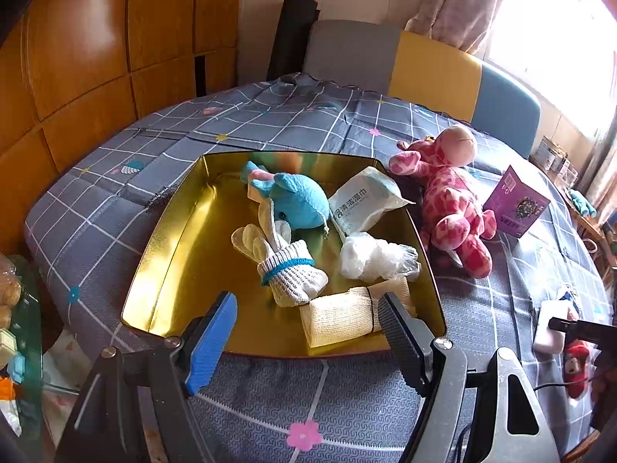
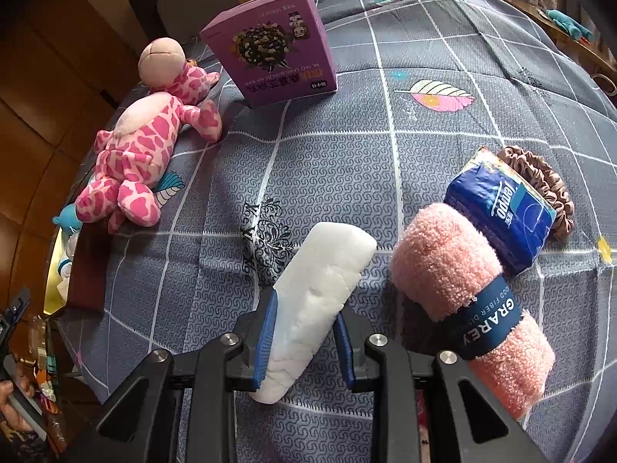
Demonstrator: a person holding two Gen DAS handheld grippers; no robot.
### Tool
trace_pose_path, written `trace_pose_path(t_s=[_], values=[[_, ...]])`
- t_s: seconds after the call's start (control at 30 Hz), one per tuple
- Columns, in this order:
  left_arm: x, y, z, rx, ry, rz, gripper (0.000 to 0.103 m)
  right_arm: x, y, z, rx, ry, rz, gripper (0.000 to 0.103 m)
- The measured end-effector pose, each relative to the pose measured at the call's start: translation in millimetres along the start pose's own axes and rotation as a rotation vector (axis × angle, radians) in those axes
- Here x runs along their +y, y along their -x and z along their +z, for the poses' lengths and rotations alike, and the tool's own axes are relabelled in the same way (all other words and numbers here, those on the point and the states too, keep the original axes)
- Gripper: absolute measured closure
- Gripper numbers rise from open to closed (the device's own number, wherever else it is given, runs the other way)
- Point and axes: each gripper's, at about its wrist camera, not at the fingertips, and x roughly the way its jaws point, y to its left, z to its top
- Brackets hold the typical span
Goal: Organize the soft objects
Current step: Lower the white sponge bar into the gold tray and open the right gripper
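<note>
Because the job is to tidy the soft things, a gold tin tray [image 1: 169, 239] sits in the middle of the worktop [image 1: 270, 123] to hold them. Inside it are a blue plush toy [image 1: 297, 198], a knit glove [image 1: 289, 274], a wet-wipe pack [image 1: 364, 200], a bag of cotton balls [image 1: 376, 256] and a roll of gauze bandage [image 1: 339, 318] at the near edge. The left claw [image 1: 308, 332] hangs over that near edge with its two sides wide apart and nothing in it, maybe so it is ready for the next thing. The right claw [image 2: 304, 335] is pressed tight on a white foam sponge [image 2: 327, 285], which I think will go in the tray too. It grips the near end, so most of the sponge sticks out in front. Only the right view shows what waits at the right side of the worktop: a rolled pink towel [image 2: 443, 254], a blue tissue pack [image 2: 501, 208] and a brown scrunchie [image 2: 555, 189], all touching. Only the left view shows inside the tray. Both show the pink giraffe toy [image 2: 142, 146] just beside the tray's right edge, and the purple box [image 2: 273, 46] near it.
</note>
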Motion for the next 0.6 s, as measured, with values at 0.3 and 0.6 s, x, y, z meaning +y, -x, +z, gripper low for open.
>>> trace_pose_path(t_s=[0.3,0.6], values=[[4.9,9.0,0.0,-0.023,0.002,-0.007,0.027,20.8,18.5,0.0,-0.077,-0.002,-0.011,0.078],[12.0,7.8,-4.9,-0.015,0.017,-0.002,0.027,57.2,46.8,-1.1,-0.181,0.068,-0.042,0.078]])
